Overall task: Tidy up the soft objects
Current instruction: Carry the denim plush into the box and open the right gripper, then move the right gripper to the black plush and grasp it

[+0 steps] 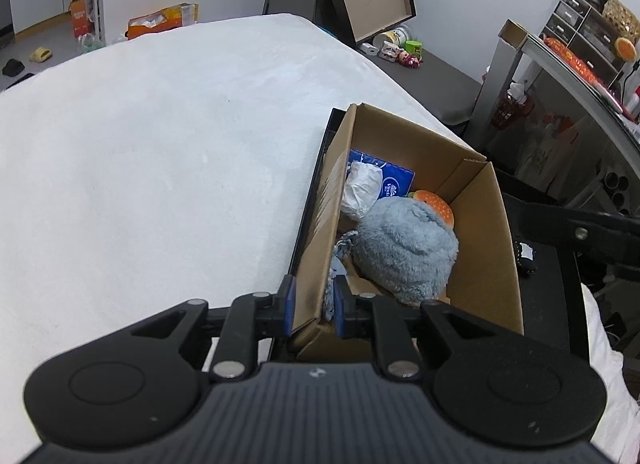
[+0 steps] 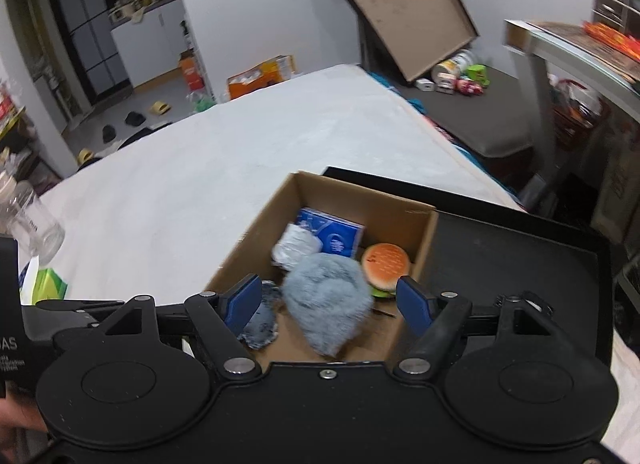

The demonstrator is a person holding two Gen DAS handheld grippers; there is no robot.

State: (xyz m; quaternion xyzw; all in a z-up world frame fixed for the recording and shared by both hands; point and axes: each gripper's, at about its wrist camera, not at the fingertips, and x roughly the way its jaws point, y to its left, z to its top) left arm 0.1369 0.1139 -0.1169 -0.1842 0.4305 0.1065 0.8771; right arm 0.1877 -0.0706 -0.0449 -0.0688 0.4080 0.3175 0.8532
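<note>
The white tabletop (image 1: 140, 152) fills the left wrist view from nine o'clock up to twelve. At five o'clock of it sits the cardboard box (image 1: 484, 248), resting in a black tray (image 2: 520, 256). The left tongs (image 1: 313, 308) stand at six o'clock in that view, clamped on the box's near left wall, one blue pad outside it and one inside. Within the box, from left to right, lie a blue-grey knitted cloth (image 1: 340, 252) against the left wall, a white crumpled bag (image 1: 362, 192) over a blue tissue pack (image 1: 390, 180) at the far end, a fluffy grey plush (image 1: 404, 248) in the middle, and a burger toy (image 1: 438, 204) at about one o'clock of the plush. In the right wrist view the right tongs (image 2: 328, 304) hover over the near end of the box with the pads wide apart; the plush (image 2: 326, 304) lies between them, touching neither pad. A clear bottle (image 2: 32, 224) lies at nine o'clock there.
</note>
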